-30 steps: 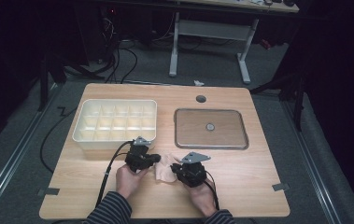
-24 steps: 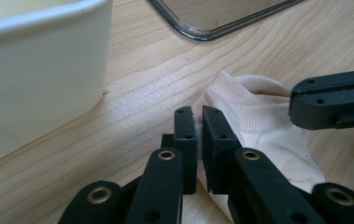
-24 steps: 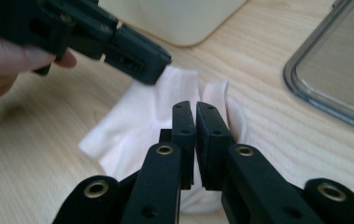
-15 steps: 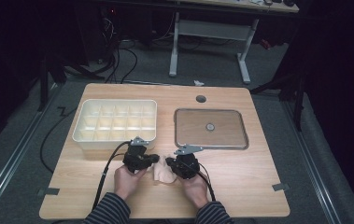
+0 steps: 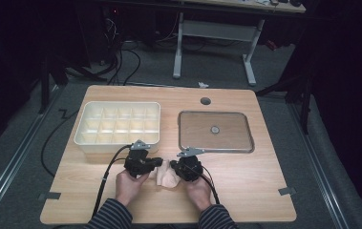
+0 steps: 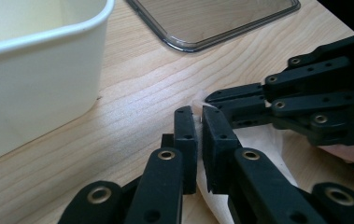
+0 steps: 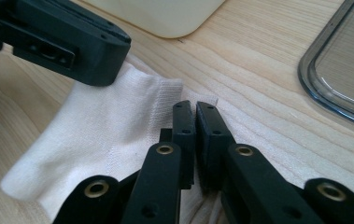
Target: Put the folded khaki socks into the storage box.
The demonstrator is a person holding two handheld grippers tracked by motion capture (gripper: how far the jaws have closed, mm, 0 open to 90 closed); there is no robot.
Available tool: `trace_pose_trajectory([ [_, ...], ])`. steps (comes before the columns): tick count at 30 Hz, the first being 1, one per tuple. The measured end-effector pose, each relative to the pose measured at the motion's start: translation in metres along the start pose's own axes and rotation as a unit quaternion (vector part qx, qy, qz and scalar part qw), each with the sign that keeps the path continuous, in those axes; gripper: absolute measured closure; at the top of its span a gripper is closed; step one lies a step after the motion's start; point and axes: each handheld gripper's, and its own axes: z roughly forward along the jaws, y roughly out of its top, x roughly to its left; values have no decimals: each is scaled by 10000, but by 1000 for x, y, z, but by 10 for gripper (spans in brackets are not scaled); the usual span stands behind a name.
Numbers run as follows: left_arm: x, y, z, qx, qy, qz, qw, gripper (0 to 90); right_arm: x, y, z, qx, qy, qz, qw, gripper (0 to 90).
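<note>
A small cream sock (image 5: 165, 176) lies on the wooden table near its front edge, between the two hands. My left gripper (image 5: 161, 162) is shut on the sock's (image 6: 263, 140) edge, and cloth shows between its jaws (image 6: 198, 116). From the other side my right gripper (image 5: 173, 165) is shut on the ribbed cuff of the sock (image 7: 114, 130), its tips (image 7: 195, 109) at the cuff's corner. The two grippers point at each other, almost touching. The left gripper's body (image 7: 67, 39) sits over the sock's far corner.
A white compartment tray (image 5: 116, 143) stands just behind the left gripper. A clear flat lid (image 5: 215, 130) with a metal-looking rim lies at the back right. A cable hole (image 5: 206, 101) sits near the far edge. Cables trail toward the person.
My right gripper has moved left and slightly away from the person, onto the sock and up to the left gripper. The left gripper has barely moved.
</note>
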Motion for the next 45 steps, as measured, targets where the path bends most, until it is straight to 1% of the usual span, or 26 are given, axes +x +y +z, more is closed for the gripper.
trace_pose_trajectory([
  [2,-2,-1,-1,-46,-37,-12,10000,856,0,0,1,7,-16,-36,10000,869],
  [5,-1,-1,-2,-50,-64,-3,10000,856,0,0,2,-1,-9,-48,10000,869],
  [8,-1,-1,-3,-120,-128,-52,9998,857,2,0,3,-1,-6,-82,10000,869],
  [13,-3,0,-4,-187,-128,21,9997,859,3,3,5,61,15,-142,9999,870],
  [16,-2,1,-5,-220,-113,18,9997,861,5,7,8,101,26,-245,9996,871],
  [19,-1,1,-6,-213,-109,32,9997,861,7,9,10,157,33,-287,9995,871],
  [23,1,0,-9,-225,-46,32,9997,860,8,13,13,187,149,-291,9993,864],
  [25,1,-1,-10,-243,25,16,9997,860,8,13,11,154,152,-300,9993,844],
  [28,2,-2,-12,-275,44,0,9996,860,7,13,7,80,139,-273,9995,818],
  [30,2,-3,-13,-290,74,-21,9996,860,7,14,-2,-59,101,-267,9996,796],
  [31,2,-3,-13,-295,90,-17,9995,860,6,14,-8,-151,62,-257,9995,784],
  [32,2,-4,-13,-287,104,-17,9995,859,5,12,-17,-242,13,-259,9994,750],
  [33,2,-4,-13,-287,104,-17,9995,859,5,12,-17,-242,13,-259,9994,750],
  [36,2,-4,-13,-290,141,-29,9995,859,4,6,-27,-276,-54,-227,9993,692],
  [37,2,-4,-13,-295,138,-29,9995,859,4,3,-30,-269,-69,-179,9995,676],
  [39,1,-4,-13,-290,167,-14,9994,859,4,1,-31,-272,-75,-156,9995,659],
  [40,0,-5,-13,-293,178,-14,9994,859,3,-5,-33,-289,-41,-16,9996,619],
  [41,0,-4,-13,-291,185,-8,9994,859,3,-7,-32,-288,-30,32,9996,609],
  [45,-1,-4,-13,-282,213,-8,9994,859,6,-14,-26,-190,22,101,9998,596],
])
